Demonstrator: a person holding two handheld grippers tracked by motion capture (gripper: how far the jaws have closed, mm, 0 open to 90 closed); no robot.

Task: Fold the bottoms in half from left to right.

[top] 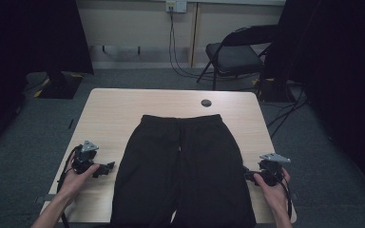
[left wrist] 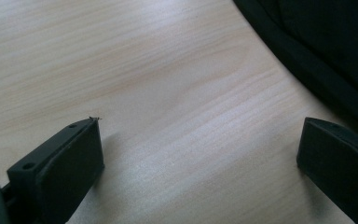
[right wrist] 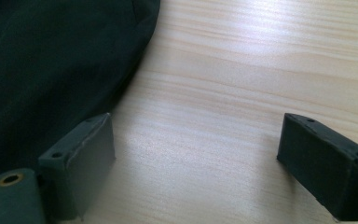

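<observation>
While the black trousers [top: 183, 171] lie flat mid-desk [top: 119, 102], the left tongs [top: 108, 167] and right tongs [top: 248, 175] gape wide and empty beside each leg. Pinching too shallow could snag one layer only, bunching the cloth or dragging it off the desk.

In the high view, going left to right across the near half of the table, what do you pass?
Left tongs → bare table → black trousers → right tongs. Both tongs are open, one at each side of the trousers.
</observation>
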